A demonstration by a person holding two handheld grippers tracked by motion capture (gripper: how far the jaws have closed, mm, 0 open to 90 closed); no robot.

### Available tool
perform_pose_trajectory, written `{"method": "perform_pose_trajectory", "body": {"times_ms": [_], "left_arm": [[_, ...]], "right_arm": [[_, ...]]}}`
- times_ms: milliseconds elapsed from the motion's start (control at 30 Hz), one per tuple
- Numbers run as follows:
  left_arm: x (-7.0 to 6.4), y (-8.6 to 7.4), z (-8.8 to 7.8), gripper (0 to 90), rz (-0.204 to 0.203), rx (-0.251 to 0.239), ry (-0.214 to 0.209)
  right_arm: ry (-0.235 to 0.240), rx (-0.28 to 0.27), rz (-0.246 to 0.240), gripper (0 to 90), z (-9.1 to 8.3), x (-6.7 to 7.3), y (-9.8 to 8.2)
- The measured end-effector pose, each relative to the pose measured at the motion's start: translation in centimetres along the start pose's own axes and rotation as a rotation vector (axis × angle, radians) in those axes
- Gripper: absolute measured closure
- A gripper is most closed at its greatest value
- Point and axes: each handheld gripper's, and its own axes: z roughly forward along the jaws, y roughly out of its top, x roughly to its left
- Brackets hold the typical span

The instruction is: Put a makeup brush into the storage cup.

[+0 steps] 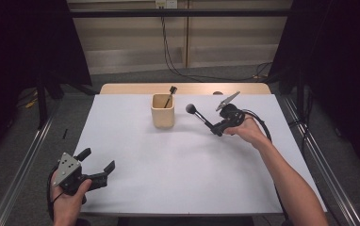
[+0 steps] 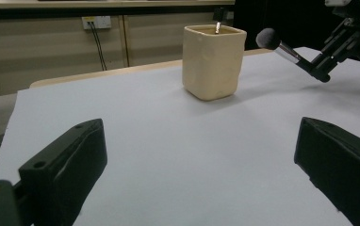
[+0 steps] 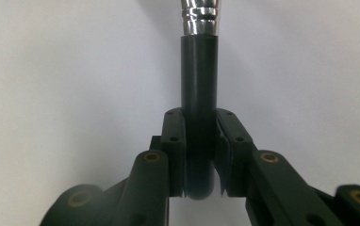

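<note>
Right now right fingers [image 1: 214,130] are clamped on the brush [image 1: 200,117] handle; its axis runs up-left, head nearest the cup [image 1: 163,110], probably just short of the rim. Left fingers [image 1: 98,161] gape empty over the counter [image 1: 178,179], well apart.

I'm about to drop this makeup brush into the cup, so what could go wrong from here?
The right gripper clamps the brush only near its handle end, so it may pivot or slip. The cup already holds another brush, which could block entry. A bump might tip the unsteadied cup.
</note>
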Motion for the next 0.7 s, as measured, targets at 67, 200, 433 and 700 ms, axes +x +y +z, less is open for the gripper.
{"method": "perform_pose_trajectory", "body": {"times_ms": [67,200,433,700], "left_arm": [[0.0,0.0,0.0,2.9,-0.001,0.001,0.001],[0.1,0.0,-0.1,2.8,-0.004,-0.007,0.013],[0.0,0.1,-0.1,2.8,-0.004,-0.007,0.012],[0.0,0.1,-0.1,2.9,-0.004,-0.007,0.006]], "right_arm": [[-0.021,-0.023,0.007,75.9,0.1,0.4,-0.3],[-0.036,-0.091,0.025,75.9,0.0,0.9,-1.1],[-0.079,-0.197,0.043,75.9,-0.6,1.5,-2.2],[-0.086,-0.338,0.062,75.9,-1.4,2.1,-3.2]]}}
